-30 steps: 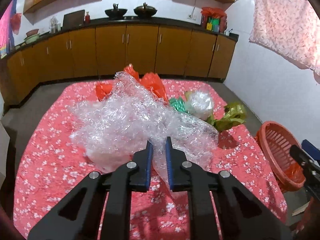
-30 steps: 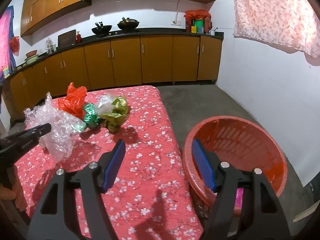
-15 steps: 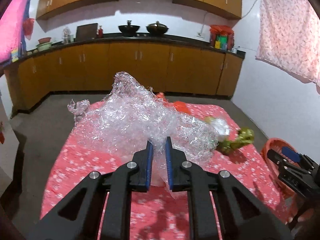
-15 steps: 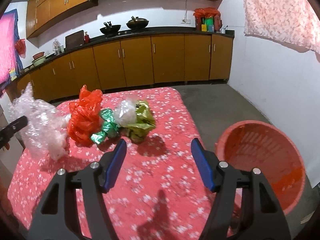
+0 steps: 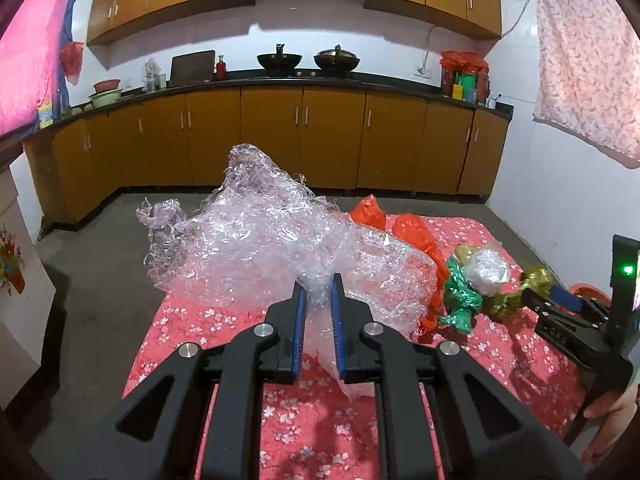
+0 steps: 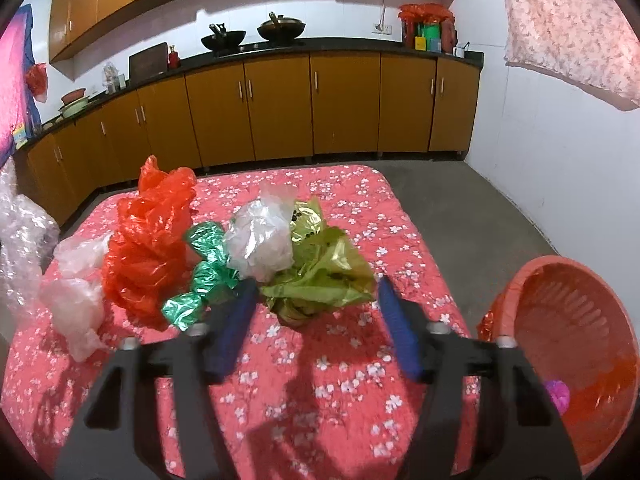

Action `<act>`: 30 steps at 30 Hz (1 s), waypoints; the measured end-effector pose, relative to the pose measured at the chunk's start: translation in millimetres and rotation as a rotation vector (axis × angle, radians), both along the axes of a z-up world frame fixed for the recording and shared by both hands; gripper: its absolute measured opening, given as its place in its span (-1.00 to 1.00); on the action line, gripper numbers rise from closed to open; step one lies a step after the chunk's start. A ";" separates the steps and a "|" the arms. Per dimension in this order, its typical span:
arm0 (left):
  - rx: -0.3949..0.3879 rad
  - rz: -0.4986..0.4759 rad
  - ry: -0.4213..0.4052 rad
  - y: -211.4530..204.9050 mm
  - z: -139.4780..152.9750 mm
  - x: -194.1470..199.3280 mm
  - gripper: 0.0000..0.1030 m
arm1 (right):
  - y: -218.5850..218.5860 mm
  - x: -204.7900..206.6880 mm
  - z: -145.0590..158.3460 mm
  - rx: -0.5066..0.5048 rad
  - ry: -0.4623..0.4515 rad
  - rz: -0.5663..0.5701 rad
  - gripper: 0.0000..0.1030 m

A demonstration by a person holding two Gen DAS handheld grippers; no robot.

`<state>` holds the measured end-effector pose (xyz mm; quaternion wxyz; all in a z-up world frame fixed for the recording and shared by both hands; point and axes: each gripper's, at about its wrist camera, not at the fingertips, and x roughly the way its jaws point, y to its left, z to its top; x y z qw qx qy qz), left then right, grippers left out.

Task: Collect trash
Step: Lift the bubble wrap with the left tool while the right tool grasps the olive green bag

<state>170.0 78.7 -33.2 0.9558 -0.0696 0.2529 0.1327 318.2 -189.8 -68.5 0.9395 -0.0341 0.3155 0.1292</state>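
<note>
The bubble wrap (image 5: 280, 256) is hiding the far left part of the table (image 5: 304, 412) and most of the red bag (image 5: 412, 236) in the left wrist view. In the right wrist view the picture's left edge is cutting off the same wrap (image 6: 20, 240). The right edge is cropping the basket (image 6: 576, 320), and a pink thing (image 6: 558, 396) inside it is showing too little to name. The right hand-held gripper (image 6: 316, 300) is blurring with motion, so contact between its closing pads and the yellow-green wrapper (image 6: 324, 276) is not showing clearly. The small containers (image 5: 464, 76) on the kitchen counter are staying too tiny to identify.
</note>
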 end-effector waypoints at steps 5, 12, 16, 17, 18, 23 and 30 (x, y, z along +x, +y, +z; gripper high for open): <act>0.002 -0.004 0.004 -1.2 -0.1 0.9 -0.76 | 3.2 1.6 -2.4 -0.014 0.000 0.012 -0.86; -0.006 -0.005 0.019 -1.3 -3.0 -1.1 -0.76 | -10.2 -6.0 -0.4 0.025 0.002 0.004 -0.95; -0.010 -0.012 0.023 -2.2 -4.4 -1.6 -0.76 | -25.2 -17.4 4.9 0.044 -0.010 -0.015 -0.95; -0.012 -0.015 0.024 -2.7 -5.1 -1.8 -0.76 | -30.4 -21.0 6.7 0.052 -0.010 -0.018 -0.95; -0.015 -0.019 0.025 -3.6 -4.9 -2.2 -0.76 | -33.5 -22.9 7.9 0.058 -0.010 -0.020 -0.95; -0.020 -0.040 0.025 -9.6 -7.0 -1.1 -0.76 | -47.8 -34.4 7.5 0.062 0.025 -0.009 -0.83; -0.012 -0.059 0.029 -15.5 -8.3 -1.7 -0.76 | -43.2 -32.5 -7.7 0.037 0.053 0.000 -0.21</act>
